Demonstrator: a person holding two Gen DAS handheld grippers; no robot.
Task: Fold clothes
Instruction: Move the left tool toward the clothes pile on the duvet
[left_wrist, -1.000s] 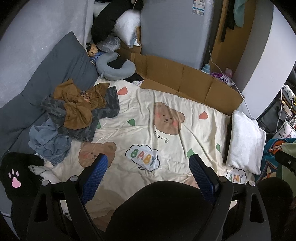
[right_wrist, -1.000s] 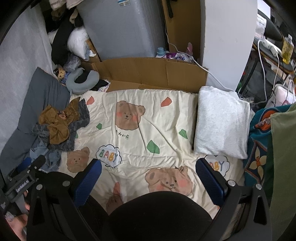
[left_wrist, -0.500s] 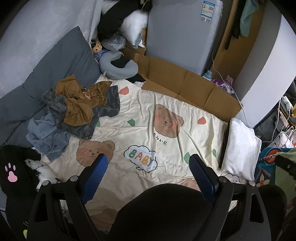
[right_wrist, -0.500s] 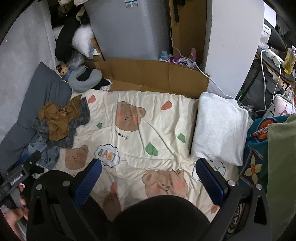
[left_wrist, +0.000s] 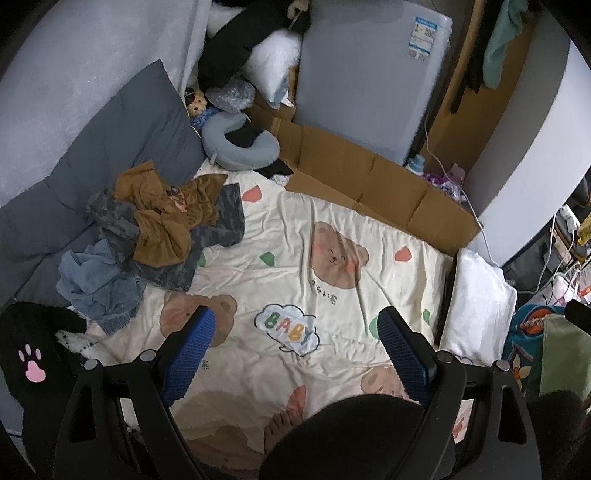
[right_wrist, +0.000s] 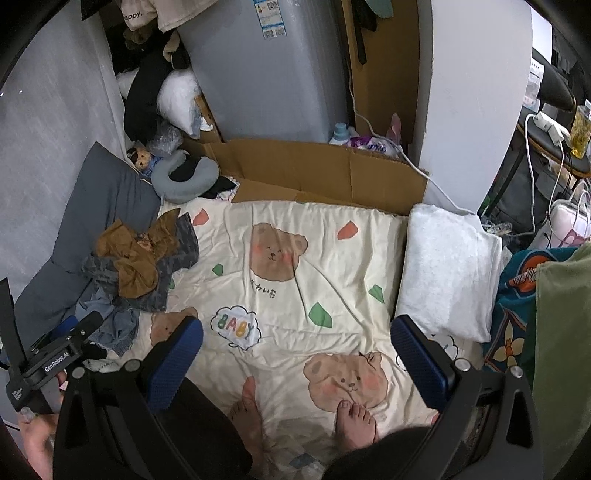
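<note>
A heap of crumpled clothes (left_wrist: 155, 229) (right_wrist: 136, 266), brown on top of dark grey and blue denim pieces, lies at the left edge of a cream bear-print blanket (left_wrist: 332, 295) (right_wrist: 303, 280). A folded white garment (left_wrist: 476, 299) (right_wrist: 447, 269) rests at the blanket's right edge. My left gripper (left_wrist: 295, 332) hangs high above the blanket, open, nothing between its blue pads. My right gripper (right_wrist: 295, 343) also hovers open and empty over the blanket. The left gripper's body (right_wrist: 55, 358) shows at the lower left of the right wrist view, held by a hand.
The person's bare feet (right_wrist: 354, 421) stand on the blanket's near part. A grey cushion (left_wrist: 92, 177) lines the left wall, with a neck pillow (left_wrist: 240, 144). Cardboard (left_wrist: 369, 181) and a grey appliance (left_wrist: 365, 74) stand behind. Cables and a patterned cloth (right_wrist: 517, 295) crowd the right.
Both grippers have risen away from the blanket, so more of the bed and the person's feet show. Neither has changed its opening, and the clothes have not moved.
</note>
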